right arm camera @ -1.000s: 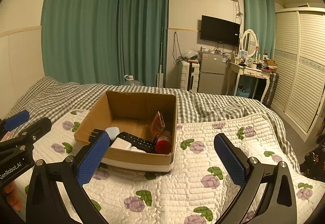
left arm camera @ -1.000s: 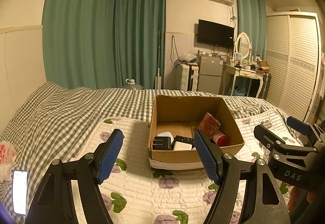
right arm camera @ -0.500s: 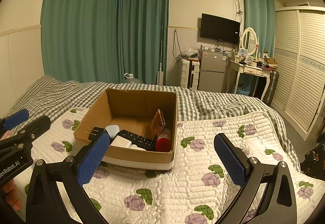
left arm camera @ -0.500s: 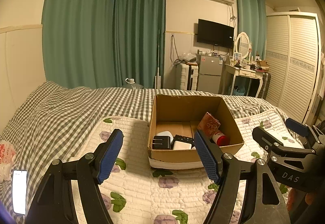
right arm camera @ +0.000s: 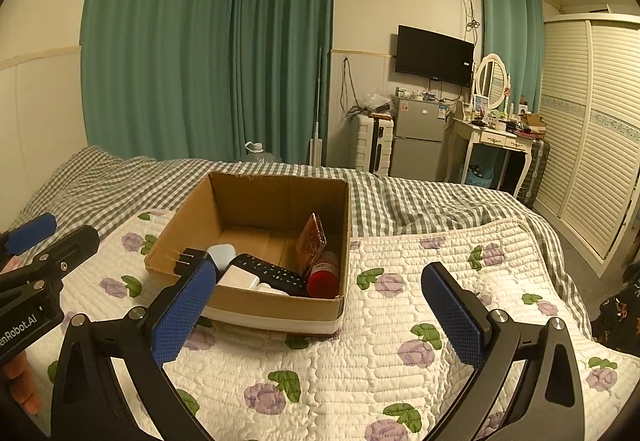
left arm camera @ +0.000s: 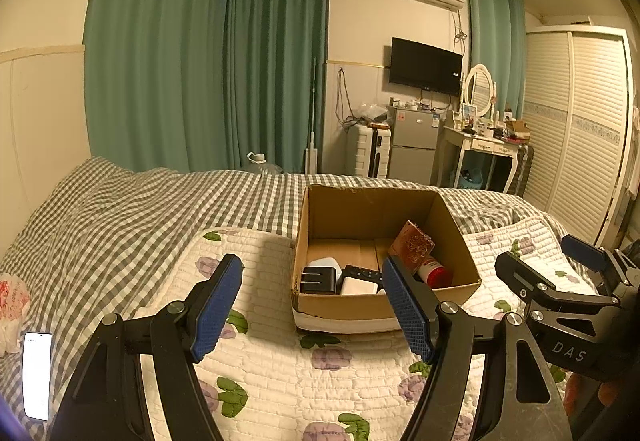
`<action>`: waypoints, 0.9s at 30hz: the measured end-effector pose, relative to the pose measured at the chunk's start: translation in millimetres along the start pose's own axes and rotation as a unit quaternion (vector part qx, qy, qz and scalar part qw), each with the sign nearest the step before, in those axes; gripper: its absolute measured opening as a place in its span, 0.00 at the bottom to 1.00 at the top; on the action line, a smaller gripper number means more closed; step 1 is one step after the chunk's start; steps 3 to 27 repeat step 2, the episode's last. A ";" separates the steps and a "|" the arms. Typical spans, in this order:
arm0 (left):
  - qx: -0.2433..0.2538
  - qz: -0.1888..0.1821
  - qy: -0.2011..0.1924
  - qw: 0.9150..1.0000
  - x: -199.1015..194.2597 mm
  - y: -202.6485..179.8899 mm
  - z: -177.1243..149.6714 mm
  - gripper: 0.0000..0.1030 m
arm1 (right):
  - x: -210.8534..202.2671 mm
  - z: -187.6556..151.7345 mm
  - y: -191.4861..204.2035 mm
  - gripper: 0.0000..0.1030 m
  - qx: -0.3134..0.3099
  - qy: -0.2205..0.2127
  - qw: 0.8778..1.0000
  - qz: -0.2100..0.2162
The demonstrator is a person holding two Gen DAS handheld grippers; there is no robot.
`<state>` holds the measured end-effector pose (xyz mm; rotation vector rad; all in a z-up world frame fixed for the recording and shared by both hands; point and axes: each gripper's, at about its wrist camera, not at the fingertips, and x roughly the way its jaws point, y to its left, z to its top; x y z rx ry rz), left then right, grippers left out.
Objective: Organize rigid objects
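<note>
Nothing is showing movement since the earlier frames. The left gripper (left arm camera: 312, 305) and right gripper (right arm camera: 320, 305) are both standing wide open, holding nothing, hovering over the flowered white quilt (right arm camera: 360, 361). The open brown cardboard box (right arm camera: 256, 201) is sitting on it, containing a black remote control (right arm camera: 272, 275), red-capped bottle (right arm camera: 324, 277) and white charger (right arm camera: 238, 277).

A brown cardboard box (right arm camera: 276, 201) is sitting on a white quilt (right arm camera: 360, 353) showing purple flowers and green leaves, over grey-and-white checked bedding (left arm camera: 120, 209). Teal curtains (right arm camera: 200, 41) are hanging behind. Inside, a black remote (right arm camera: 272, 275) is lying beside a red-capped, possibly white, bottle (right arm camera: 324, 275).
</note>
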<state>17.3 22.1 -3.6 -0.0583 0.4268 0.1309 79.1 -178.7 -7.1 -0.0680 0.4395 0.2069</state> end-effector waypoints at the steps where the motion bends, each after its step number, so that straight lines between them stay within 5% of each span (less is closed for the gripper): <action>1: 0.000 -0.001 0.001 1.000 0.1 0.1 -0.1 0.73 | 0.3 -0.2 0.2 1.00 0.000 0.001 1.000 0.000; 27: 0.000 -0.003 0.002 1.000 0.1 -0.1 0.0 0.73 | 0.9 -0.2 0.2 1.00 0.000 0.001 1.000 0.000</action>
